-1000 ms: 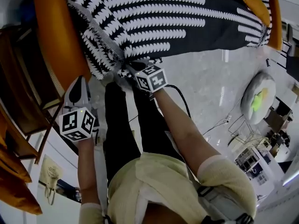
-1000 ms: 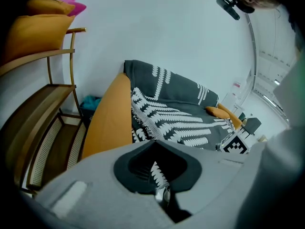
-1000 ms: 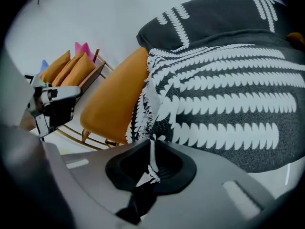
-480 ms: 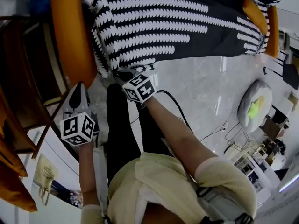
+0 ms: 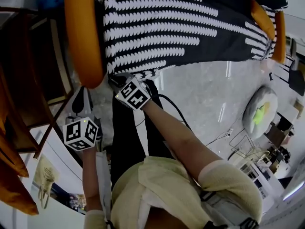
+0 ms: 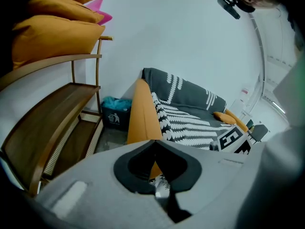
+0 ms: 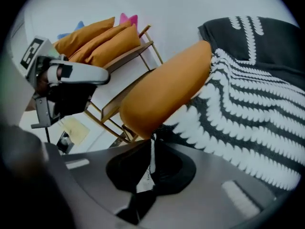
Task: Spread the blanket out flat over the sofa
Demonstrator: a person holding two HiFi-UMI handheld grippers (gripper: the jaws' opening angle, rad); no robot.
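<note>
A black blanket with white scalloped stripes lies across the seat of a sofa with orange armrests. My right gripper is at the blanket's front left corner, beside the left armrest. In the right gripper view its jaws are shut on a thin fold of the blanket's edge, with the blanket stretching away to the right. My left gripper hangs lower left, off the sofa and apart from the blanket. Its jaws meet with nothing between them.
A wooden rack with orange cushions stands left of the sofa. A blue bin sits behind the armrest. An orange pillow lies at the sofa's right end. A cable and a round device are on the floor.
My right gripper has carried the blanket corner leftward toward the left armrest, and the front edge now hangs straighter. The left gripper has hardly moved.
</note>
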